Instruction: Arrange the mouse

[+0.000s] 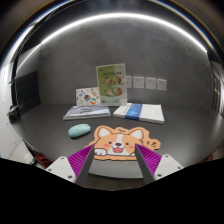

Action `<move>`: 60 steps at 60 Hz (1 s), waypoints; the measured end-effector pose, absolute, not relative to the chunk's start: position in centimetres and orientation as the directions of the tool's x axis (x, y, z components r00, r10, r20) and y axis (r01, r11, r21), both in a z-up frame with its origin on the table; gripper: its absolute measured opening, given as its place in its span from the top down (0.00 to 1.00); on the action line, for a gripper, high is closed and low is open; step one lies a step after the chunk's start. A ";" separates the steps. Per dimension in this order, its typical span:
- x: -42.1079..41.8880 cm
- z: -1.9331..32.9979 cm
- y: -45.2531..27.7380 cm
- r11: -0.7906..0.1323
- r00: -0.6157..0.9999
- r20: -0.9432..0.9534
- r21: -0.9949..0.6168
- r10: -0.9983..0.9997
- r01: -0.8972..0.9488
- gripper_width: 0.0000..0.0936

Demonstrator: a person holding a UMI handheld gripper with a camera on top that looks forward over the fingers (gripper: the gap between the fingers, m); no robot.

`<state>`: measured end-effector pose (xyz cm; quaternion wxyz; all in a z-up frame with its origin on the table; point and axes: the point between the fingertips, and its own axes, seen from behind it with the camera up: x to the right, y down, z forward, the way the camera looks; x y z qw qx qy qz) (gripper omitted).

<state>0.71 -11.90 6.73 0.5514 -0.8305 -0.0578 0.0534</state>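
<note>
Hand-held gripper (118,163) fingers apart, empty, tips over the near edge of the corgi mouse pad (124,141), partly hiding it; pale teal mouse (79,130) on worktop (45,125) just left of the pad.

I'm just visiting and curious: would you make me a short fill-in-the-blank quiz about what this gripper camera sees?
1. The mouse lies on the dark ____.
2. The mat just ahead of the fingers shows a cartoon ____.
3. The gripper holds ____.
4. The mouse's colour is ____.

Missing words: table; dog; nothing; light green
</note>
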 end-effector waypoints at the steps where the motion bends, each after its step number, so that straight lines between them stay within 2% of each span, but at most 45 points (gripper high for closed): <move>1: 0.4 6.6 -12.0 -0.391 0.986 -0.027 -0.919 0.162 0.039 0.11; 6: -1.6 5.8 -12.2 -0.419 0.979 -0.044 -0.907 0.199 0.045 0.11; 15: -10.4 3.4 -7.1 -0.445 0.950 -0.083 -0.894 0.301 0.063 0.11; 29: -17.5 -1.0 -3.5 -0.553 0.942 -0.068 -0.822 0.330 0.134 0.12; 43: -19.5 -1.4 1.7 -0.582 0.962 -0.023 -0.800 0.271 0.145 0.10; 57: -21.2 -1.4 6.0 -0.579 0.974 -0.019 -0.807 0.224 0.117 0.14; 58: -21.1 -1.3 6.0 -0.581 0.974 -0.020 -0.805 0.228 0.119 0.09; 60: -21.3 -1.2 6.0 -0.576 0.972 -0.020 -0.808 0.234 0.122 0.15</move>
